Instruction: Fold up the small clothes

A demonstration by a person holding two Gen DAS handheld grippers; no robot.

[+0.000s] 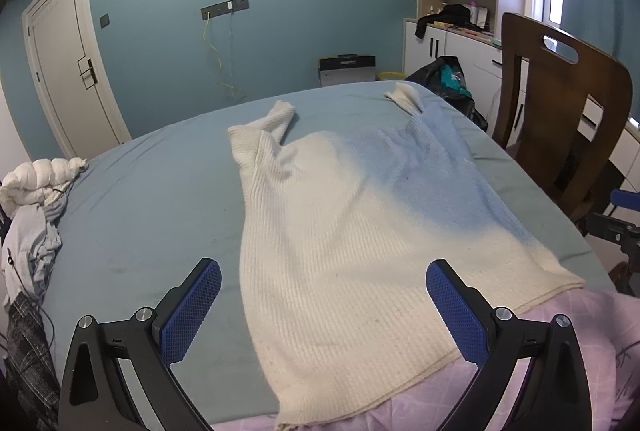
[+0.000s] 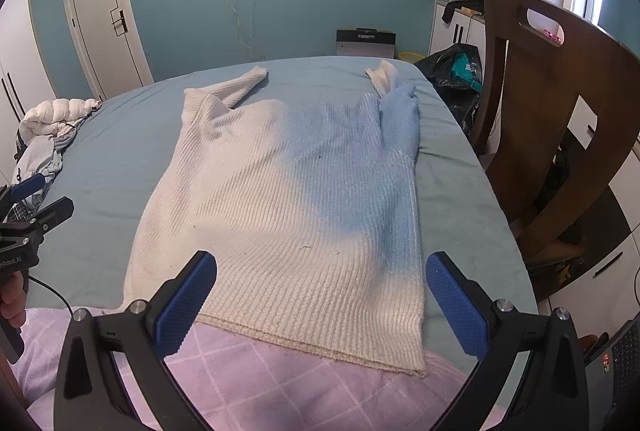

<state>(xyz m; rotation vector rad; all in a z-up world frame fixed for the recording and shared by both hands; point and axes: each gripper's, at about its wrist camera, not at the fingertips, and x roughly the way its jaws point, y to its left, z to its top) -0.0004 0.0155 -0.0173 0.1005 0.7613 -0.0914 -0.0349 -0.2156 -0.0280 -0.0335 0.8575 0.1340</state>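
A cream ribbed knit sweater [image 1: 340, 231] [image 2: 280, 199] lies flat on the blue bed sheet [image 1: 140, 211] [image 2: 100, 159], hem toward me, both sleeves pointing to the far end. The hem rests on a pink quilt [image 1: 560, 331] [image 2: 260, 379]. My left gripper [image 1: 324, 311] hovers open above the hem's left part, nothing between its blue pads. My right gripper [image 2: 320, 303] hangs open over the hem's right part, also holding nothing. The left gripper [image 2: 24, 215] shows at the left edge of the right wrist view, held by a hand [image 2: 12, 303].
A pile of white and grey clothes [image 1: 32, 215] [image 2: 48, 131] sits at the bed's left edge. A brown wooden chair [image 1: 560, 119] [image 2: 560, 111] stands close to the right side. A black bag [image 1: 448, 79] and white cabinets [image 1: 452, 43] lie beyond the bed's far right corner.
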